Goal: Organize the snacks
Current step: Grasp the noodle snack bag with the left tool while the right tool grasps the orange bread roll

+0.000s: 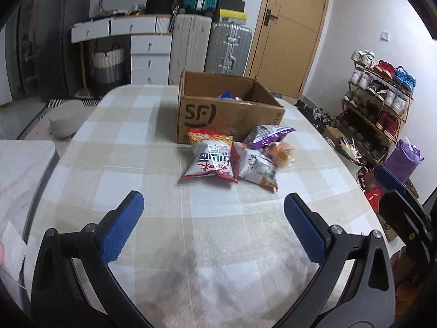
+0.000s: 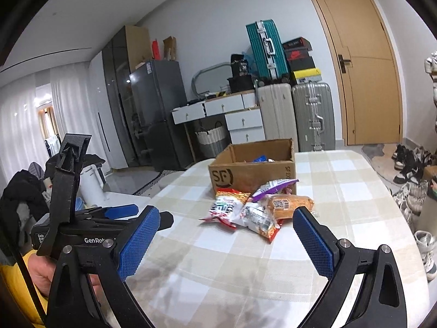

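Left gripper point(image 1: 213, 213) and right gripper point(image 2: 226, 228): both spread wide, holding nothing, hovering short of the snack packets point(image 1: 232, 155). The packets lie heaped on the checked tablecloth point(image 1: 123, 150), against the open cardboard box point(image 1: 226, 114) (some items already inside), probably staged for loading. Suitcases point(image 1: 226, 46) stand beyond.

A checked-cloth table point(image 1: 131, 164) carries an open cardboard box point(image 1: 226, 120) and, just before it, heaped snack packets point(image 1: 235, 158).
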Motion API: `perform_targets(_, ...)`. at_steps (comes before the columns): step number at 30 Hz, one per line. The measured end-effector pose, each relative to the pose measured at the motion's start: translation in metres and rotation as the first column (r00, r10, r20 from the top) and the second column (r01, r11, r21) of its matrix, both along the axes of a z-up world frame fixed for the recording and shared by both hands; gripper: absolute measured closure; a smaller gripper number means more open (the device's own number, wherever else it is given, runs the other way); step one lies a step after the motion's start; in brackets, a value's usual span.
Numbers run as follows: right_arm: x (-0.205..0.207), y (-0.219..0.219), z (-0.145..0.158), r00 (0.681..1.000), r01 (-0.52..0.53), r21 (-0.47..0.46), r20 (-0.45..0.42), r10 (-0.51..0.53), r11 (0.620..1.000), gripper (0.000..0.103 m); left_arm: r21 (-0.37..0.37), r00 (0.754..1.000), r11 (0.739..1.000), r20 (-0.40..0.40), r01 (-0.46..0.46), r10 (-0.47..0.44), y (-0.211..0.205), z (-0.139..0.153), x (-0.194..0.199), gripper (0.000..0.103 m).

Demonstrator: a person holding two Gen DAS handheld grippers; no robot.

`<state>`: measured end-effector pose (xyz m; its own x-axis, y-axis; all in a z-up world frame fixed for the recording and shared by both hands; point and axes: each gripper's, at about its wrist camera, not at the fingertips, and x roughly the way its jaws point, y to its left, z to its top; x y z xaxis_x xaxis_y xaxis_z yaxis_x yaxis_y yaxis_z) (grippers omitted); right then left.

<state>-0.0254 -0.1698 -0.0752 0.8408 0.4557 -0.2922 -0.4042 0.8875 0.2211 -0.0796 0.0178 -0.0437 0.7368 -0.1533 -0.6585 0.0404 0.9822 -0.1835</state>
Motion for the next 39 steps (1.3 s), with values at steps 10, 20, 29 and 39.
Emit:
perform_targets(10,0.066,-0.020,-0.011,0.992,0.065,0.016,-0.111,-0.063,0.998,0.003,0.023,0.995,0.999,-0.098,0.027,-0.025,-0.005,-0.033,0.083,0.001)
perform_targets(20,0.161,-0.042,-0.039,0.923,0.105,0.070,-0.379,-0.071,0.992,0.004,-0.007,0.973,1.000,-0.232,0.016,-0.017,-0.004,-0.072,0.162,0.001)
perform_targets(29,0.228,-0.067,-0.083,0.797,0.148,0.306,-0.600,0.070,0.940,0.018,-0.016,0.948,1.000,-0.319,0.013,-0.017,-0.008,-0.103,0.225,0.001)
perform_targets(39,0.243,-0.070,-0.101,0.770,0.170,0.335,-0.632,0.087,0.927,0.018,-0.068,0.926,0.997,-0.373,0.041,-0.064,-0.008,-0.131,0.279,0.018)
